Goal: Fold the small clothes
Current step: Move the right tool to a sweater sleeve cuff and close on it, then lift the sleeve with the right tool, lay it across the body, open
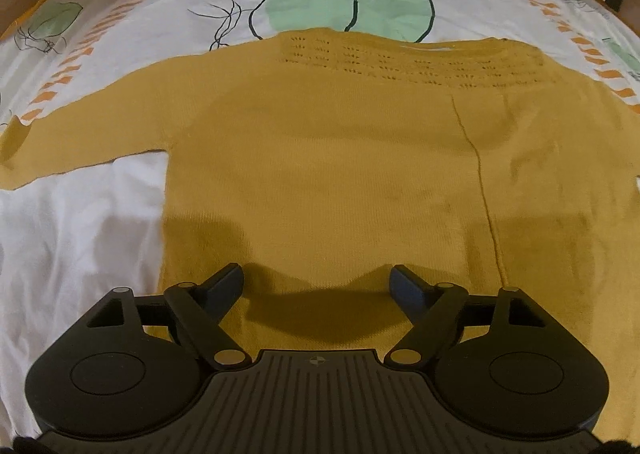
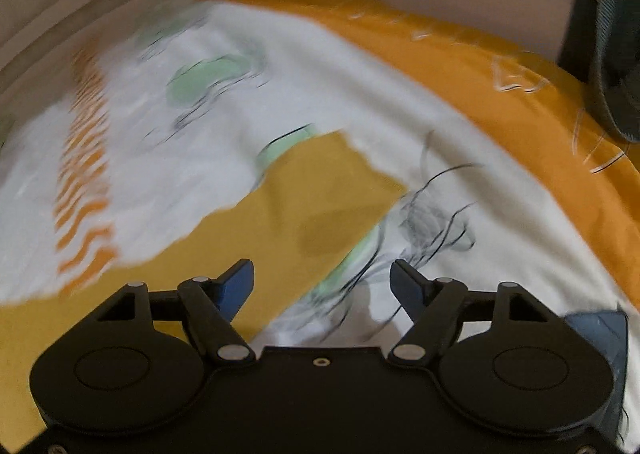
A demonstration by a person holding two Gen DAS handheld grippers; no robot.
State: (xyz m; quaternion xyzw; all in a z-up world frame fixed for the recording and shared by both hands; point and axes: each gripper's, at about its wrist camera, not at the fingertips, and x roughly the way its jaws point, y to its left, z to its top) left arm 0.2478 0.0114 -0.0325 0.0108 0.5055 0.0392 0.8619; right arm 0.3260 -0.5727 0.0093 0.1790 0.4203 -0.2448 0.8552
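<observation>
The mustard-yellow knitted sweater point(image 1: 320, 158) lies flat at frame centre on the leaf-printed white sheet point(image 1: 180, 2). Both the left gripper point(image 1: 316, 278) and right gripper point(image 2: 322, 274) are spread apart, empty. The outstretched sleeve point(image 2: 320, 190) should be pinched near its cuff and folded squarely inward.

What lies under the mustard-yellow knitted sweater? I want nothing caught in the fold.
The mustard-yellow knitted sweater lies on a white leaf-printed bedsheet; anything beneath its body is covered.

Sweater point(image 1: 320, 158) flat on bedsheet point(image 1: 80, 222)
</observation>
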